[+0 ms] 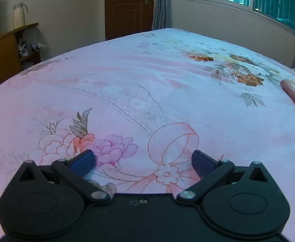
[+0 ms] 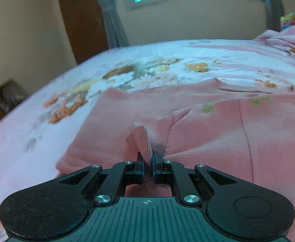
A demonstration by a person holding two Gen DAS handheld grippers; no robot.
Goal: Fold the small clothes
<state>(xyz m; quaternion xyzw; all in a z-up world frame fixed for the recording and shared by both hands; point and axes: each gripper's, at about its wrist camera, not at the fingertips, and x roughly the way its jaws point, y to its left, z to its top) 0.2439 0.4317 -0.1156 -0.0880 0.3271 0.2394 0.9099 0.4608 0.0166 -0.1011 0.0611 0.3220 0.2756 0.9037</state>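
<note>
Right tool (image 2: 148, 166): clenched on a ribbed edge of the pink garment (image 2: 187, 125); a flap of that edge stands up between the two blue pads, pinched upright.
Left tool (image 1: 143, 161): released, jaws spread wide, nothing between them; it hangs over bare bedsheet (image 1: 127, 84) with its tips near the printed flowers.
Garment, place: spread on the bed, mostly flat, ahead and to the right of the right tool; its left border runs away from the tool toward the far side of the bed.
Long axis: seems to run left to right across the right wrist view, though blur and fisheye bend make this uncertain.
Deciding relation: the garment lies to the right of the left tool, well apart; only a thin pink strip (image 1: 292, 96) at the right border of the left wrist view shows it. The right tool is the nearer one by far, already on the cloth.
Next move, as a judgement: the held edge would be carried over the flat part to make a fold; the left tool would need to travel right to pin or take a second edge.
Right wrist view only: the grip, the creases, small green marks on the cloth.
Left wrist view only: the open jaws and the bare stretch of sheet between the tools.
</note>
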